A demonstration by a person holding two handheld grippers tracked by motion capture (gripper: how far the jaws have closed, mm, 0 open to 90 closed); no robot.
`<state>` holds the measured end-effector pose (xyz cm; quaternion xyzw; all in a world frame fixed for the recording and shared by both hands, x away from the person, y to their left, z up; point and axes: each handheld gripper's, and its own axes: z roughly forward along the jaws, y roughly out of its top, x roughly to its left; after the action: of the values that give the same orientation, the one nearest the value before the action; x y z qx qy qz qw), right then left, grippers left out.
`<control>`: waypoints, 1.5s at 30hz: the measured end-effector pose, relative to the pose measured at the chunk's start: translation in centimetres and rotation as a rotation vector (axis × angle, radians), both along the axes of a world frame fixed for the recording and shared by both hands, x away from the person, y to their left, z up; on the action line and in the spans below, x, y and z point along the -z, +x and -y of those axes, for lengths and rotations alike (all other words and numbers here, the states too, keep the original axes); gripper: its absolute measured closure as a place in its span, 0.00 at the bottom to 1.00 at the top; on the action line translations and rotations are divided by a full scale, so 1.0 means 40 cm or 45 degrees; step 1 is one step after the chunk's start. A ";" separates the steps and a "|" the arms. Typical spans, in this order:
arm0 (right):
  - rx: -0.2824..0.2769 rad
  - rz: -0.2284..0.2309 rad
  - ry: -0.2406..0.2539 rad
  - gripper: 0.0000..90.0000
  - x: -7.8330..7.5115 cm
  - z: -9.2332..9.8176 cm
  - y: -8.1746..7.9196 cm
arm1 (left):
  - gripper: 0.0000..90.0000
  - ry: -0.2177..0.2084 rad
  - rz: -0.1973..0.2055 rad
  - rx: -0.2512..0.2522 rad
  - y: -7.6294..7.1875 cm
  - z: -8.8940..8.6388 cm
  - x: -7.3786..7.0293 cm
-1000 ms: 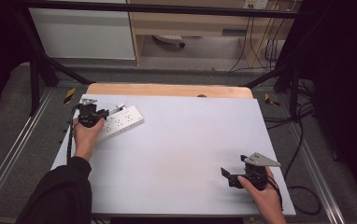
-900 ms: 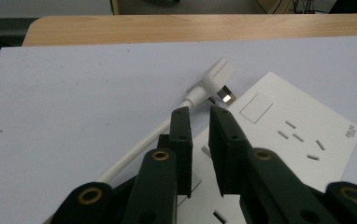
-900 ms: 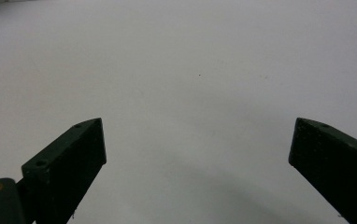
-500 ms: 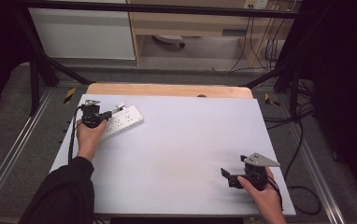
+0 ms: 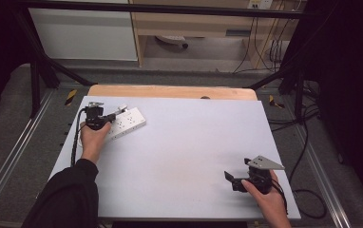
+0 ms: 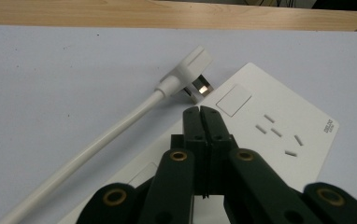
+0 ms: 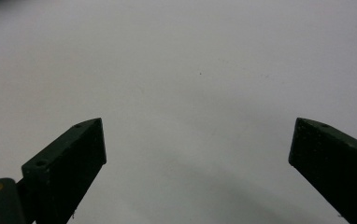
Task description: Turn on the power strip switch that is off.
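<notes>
We are noting the left gripper (image 6: 200,111) clenched empty, pressing over the white power strip (image 6: 279,135) beside its plug (image 6: 188,74) (likely steadying it); the right gripper (image 7: 197,140) is resting released, well apart.

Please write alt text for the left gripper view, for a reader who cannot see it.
The left gripper, fingers shut together, hovers over a white power strip. A white plug with its cable lies beside the strip on the pale table.
</notes>
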<state>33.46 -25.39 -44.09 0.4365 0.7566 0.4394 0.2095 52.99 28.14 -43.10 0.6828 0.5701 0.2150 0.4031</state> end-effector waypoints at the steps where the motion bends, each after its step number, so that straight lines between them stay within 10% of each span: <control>1: -0.002 -0.001 0.000 0.05 0.000 0.000 0.000 | 1.00 0.000 0.000 0.000 0.000 0.000 0.000; 45: -0.002 -0.005 -0.008 0.05 0.002 0.003 0.000 | 1.00 0.007 -0.003 0.026 0.002 -0.006 0.010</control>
<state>33.47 -25.49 -44.15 0.4362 0.7588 0.4361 0.2091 53.08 28.36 -43.48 0.6899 0.5631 0.2118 0.4026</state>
